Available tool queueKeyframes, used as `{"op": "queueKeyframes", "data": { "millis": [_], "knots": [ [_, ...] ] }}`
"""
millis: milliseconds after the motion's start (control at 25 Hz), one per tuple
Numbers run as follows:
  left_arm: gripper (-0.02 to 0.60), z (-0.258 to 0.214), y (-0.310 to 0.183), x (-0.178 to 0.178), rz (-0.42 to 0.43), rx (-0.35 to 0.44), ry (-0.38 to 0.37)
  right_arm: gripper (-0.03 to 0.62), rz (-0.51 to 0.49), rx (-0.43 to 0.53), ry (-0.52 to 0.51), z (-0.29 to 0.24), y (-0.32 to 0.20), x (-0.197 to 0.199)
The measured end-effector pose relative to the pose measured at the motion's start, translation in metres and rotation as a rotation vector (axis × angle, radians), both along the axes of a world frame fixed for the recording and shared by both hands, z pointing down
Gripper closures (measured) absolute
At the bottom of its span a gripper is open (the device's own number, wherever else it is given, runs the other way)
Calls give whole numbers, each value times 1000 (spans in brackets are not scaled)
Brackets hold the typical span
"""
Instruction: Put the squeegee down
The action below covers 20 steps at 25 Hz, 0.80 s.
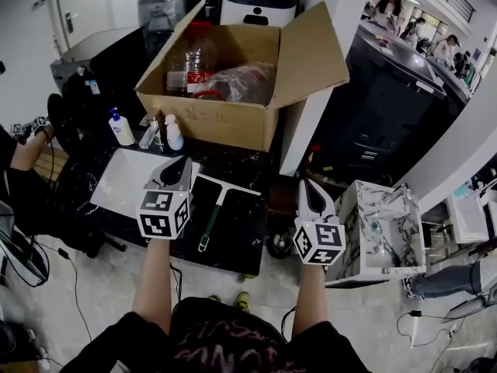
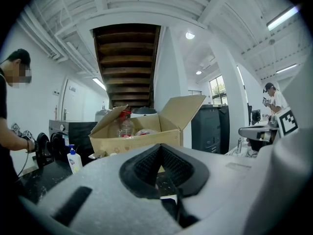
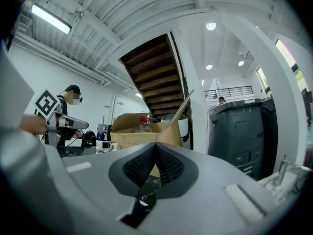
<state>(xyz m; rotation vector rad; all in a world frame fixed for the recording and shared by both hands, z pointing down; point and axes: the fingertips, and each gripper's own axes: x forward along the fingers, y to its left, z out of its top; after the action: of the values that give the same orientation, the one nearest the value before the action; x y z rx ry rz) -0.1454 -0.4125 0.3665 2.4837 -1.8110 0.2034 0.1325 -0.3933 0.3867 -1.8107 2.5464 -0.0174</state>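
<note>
The squeegee (image 1: 211,222) lies flat on the black, white-veined surface (image 1: 241,239). Its pale straight blade lies crosswise at the far end and its slim dark-green handle points back toward the person. It sits between the two grippers, nearer the left one, and neither has hold of it.

The left gripper (image 1: 182,165) is just left of the blade's end. Its fingers (image 2: 144,168) are closed together, their black ribbed pads meeting at the tip with nothing between them. The right gripper (image 1: 305,186) is held off to the right, over the edge of the surface. Its fingers (image 3: 139,166) are likewise pressed together and empty. Both grippers have smooth grey-white shells and carry a cube with black-and-white square markers.

Left of the squeegee a flat white sheet (image 1: 128,181) lies on the surface. Beyond it stand a white pump bottle with a blue label (image 1: 120,127) and a small white spray bottle (image 1: 173,134). Behind these is a brown cardboard box (image 1: 225,119) with its flaps open, holding a clear plastic bottle with a red cap (image 1: 198,61) and a crinkled clear plastic bundle (image 1: 241,82). To the right stands a white marble-patterned box (image 1: 353,231).
</note>
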Motion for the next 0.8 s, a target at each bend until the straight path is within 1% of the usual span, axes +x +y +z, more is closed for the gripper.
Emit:
{"op": "queueKeyframes", "data": {
  "millis": [480,800],
  "knots": [
    [580,-12,2,3,25,36,1,585,17,27,18,-14,1,2],
    [580,-17,5,-4,20,50,10,585,0,33,45,-14,1,-7]
  ]
}}
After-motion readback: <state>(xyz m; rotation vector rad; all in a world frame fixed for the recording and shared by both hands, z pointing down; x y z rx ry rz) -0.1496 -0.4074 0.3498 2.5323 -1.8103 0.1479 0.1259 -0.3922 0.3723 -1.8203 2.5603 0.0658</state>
